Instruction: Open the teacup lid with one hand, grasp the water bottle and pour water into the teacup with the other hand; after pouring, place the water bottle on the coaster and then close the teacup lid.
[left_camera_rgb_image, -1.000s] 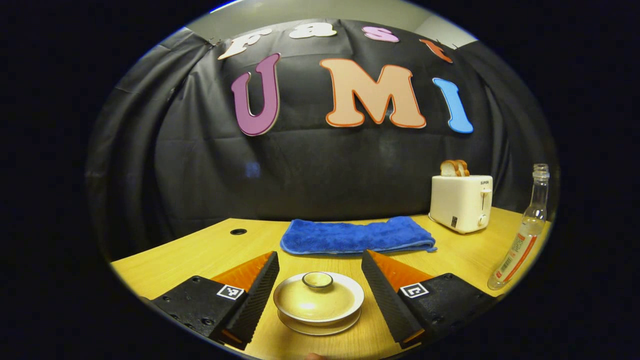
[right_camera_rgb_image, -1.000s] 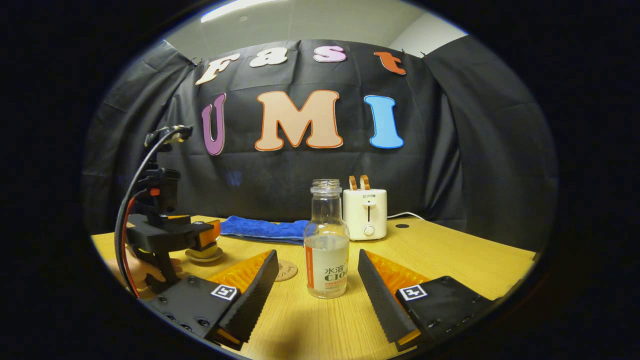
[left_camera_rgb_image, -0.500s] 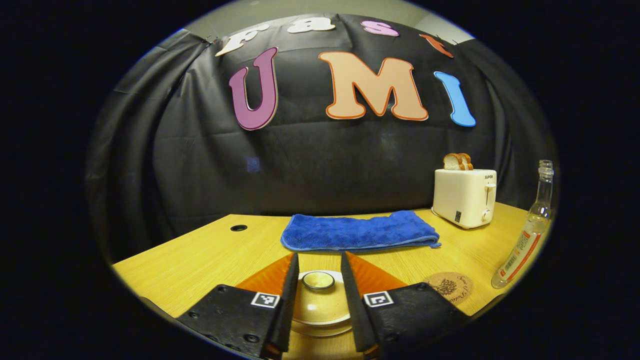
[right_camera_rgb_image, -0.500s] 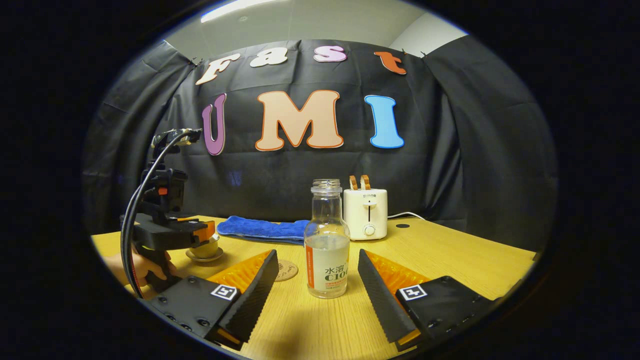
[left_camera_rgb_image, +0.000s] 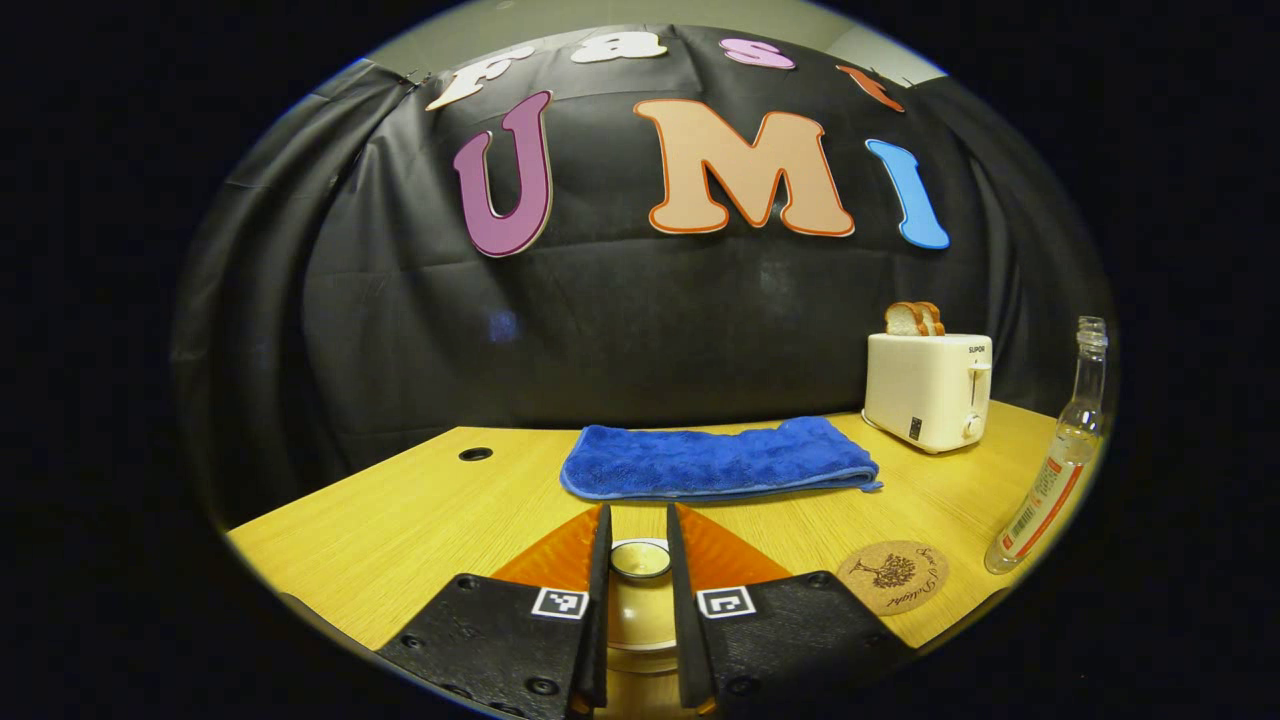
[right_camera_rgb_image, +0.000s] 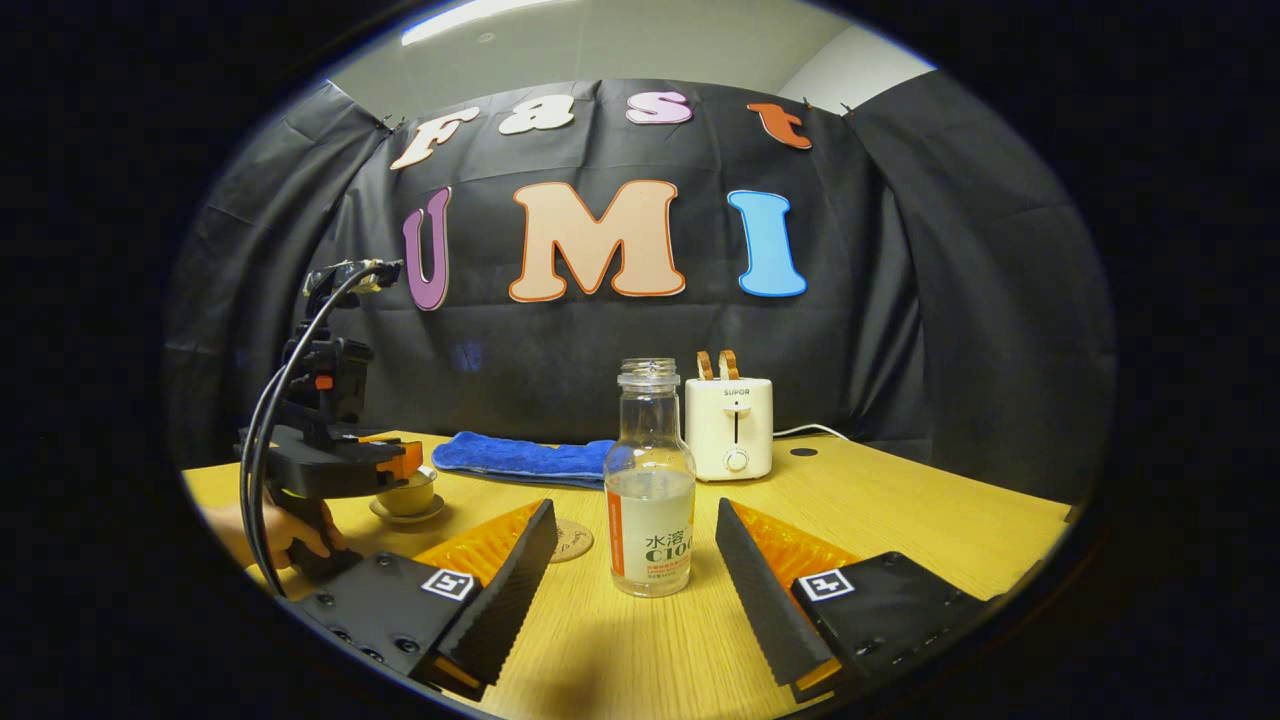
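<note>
Ceramic teacup lid (left_camera_rgb_image: 640, 560), near the tabletop's (left_camera_rgb_image: 400, 520) front edge: left claw (left_camera_rgb_image: 638, 560) clamped on its knob. Right claw (right_camera_rgb_image: 632, 560) apart, straddling the upright water bottle (right_camera_rgb_image: 650, 490); cork coaster (left_camera_rgb_image: 893, 577) just beside.

My workplace is a staged recording booth, not a real kitchen: black cloth (right_camera_rgb_image: 900, 330) is draped as its wall, with a plain ceiling (right_camera_rgb_image: 600, 45) above it. On my wooden desk (right_camera_rgb_image: 900, 520), which has cable holes, kitchen props are laid out: a toaster (right_camera_rgb_image: 729, 428) and a towel (left_camera_rgb_image: 715, 460).
</note>
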